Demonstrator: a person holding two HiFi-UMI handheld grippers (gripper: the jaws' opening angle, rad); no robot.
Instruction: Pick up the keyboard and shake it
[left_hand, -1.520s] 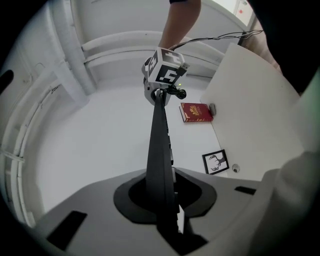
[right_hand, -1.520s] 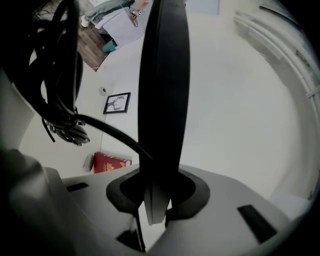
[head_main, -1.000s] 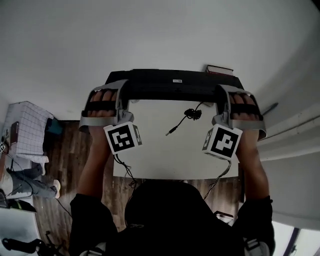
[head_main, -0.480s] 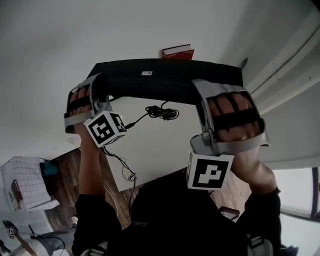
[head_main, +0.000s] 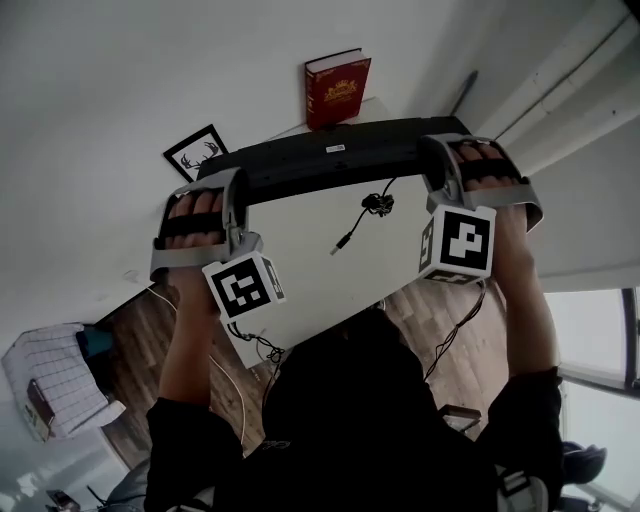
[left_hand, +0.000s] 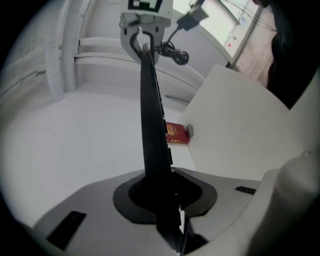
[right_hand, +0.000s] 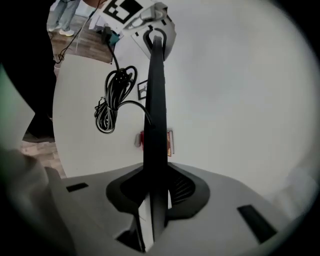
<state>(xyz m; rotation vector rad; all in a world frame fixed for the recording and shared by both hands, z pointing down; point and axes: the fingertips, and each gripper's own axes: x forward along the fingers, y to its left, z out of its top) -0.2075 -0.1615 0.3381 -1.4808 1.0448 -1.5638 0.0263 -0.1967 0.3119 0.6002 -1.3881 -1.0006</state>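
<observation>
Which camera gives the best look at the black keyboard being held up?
The head view: the keyboard shows end to end, clamped by the left tool and right tool. Both gripper views show it only edge-on, a thin dark strip running to the far tool.
</observation>
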